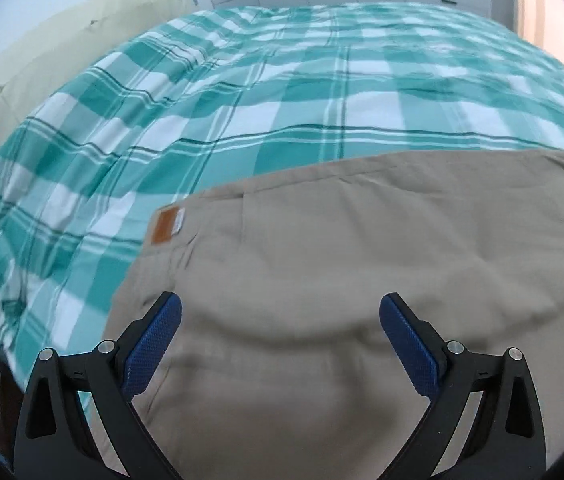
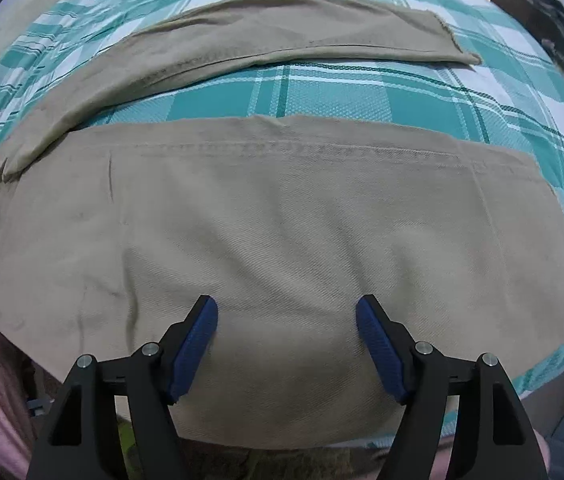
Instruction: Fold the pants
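On the checked bed [image 1: 242,80], khaki pants [image 2: 266,220] lie spread beneath the left claw [image 1: 280,312] and right claw [image 2: 286,314], both apart, gripping nothing.

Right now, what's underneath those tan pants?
The pants lie on a teal-and-white checked bedspread, visible between the legs. Whatever is directly beneath the fabric is covered.
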The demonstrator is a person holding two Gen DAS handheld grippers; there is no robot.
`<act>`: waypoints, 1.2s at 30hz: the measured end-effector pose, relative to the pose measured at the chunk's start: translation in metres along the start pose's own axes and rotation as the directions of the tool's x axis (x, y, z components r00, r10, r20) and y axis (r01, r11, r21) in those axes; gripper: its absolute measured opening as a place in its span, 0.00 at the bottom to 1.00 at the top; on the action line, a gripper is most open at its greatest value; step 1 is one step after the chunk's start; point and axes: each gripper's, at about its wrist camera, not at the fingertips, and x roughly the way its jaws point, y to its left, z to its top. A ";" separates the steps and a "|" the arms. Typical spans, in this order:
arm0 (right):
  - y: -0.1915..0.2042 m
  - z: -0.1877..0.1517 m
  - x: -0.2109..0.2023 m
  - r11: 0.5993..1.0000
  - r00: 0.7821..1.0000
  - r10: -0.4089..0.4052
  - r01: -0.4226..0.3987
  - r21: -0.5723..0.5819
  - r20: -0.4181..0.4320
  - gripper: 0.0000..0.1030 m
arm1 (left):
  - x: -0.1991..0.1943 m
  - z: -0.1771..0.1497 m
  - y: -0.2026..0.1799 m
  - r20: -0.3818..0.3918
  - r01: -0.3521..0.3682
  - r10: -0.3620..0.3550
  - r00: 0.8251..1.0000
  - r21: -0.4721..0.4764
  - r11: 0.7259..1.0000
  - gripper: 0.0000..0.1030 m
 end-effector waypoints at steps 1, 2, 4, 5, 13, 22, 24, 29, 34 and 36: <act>0.000 0.006 -0.005 1.000 1.000 0.018 -0.018 0.002 0.009 0.70 | 0.015 0.000 -0.001 -0.024 -0.029 0.029 0.999 0.013 0.999 0.97; 0.001 0.017 -0.015 0.999 0.998 0.044 -0.044 -0.003 0.038 0.70 | 0.038 -0.004 0.000 -0.071 -0.064 0.067 0.995 0.033 0.997 0.97; 0.004 0.049 -0.034 0.997 0.990 0.080 -0.078 -0.020 0.117 0.70 | 0.066 -0.016 0.007 -0.124 -0.030 0.034 0.992 0.034 0.999 0.99; 0.005 0.065 -0.040 0.996 0.984 0.092 -0.089 -0.029 0.151 0.70 | 0.069 -0.024 0.015 -0.104 0.011 -0.011 0.994 -0.006 1.000 0.99; 0.013 0.228 0.015 0.963 0.922 0.271 -0.254 -0.094 0.278 0.70 | 0.064 -0.037 0.021 -0.046 0.032 -0.034 0.998 -0.042 0.999 0.99; -0.140 0.259 0.080 0.987 0.963 -0.134 0.109 0.117 0.234 0.60 | 0.069 -0.036 0.018 -0.026 0.024 -0.025 0.999 -0.050 0.998 0.99; -0.176 0.259 0.067 0.961 0.948 -0.229 0.183 0.210 0.222 0.60 | 0.070 -0.036 0.017 -0.016 0.015 -0.016 1.000 -0.055 0.998 0.99; -0.186 0.277 0.053 0.980 0.951 -0.108 0.052 0.193 0.291 0.60 | 0.072 -0.036 0.017 -0.008 0.005 -0.005 1.000 -0.057 0.998 0.99; -0.174 0.290 0.084 0.971 0.971 -0.076 0.020 0.239 0.228 0.03 | 0.072 -0.036 0.016 -0.009 0.001 -0.002 1.000 -0.058 0.998 0.99; -0.158 0.284 0.067 0.976 0.954 -0.088 0.026 0.215 0.287 0.03 | 0.072 -0.035 0.016 -0.009 0.000 0.000 1.000 -0.058 0.998 0.99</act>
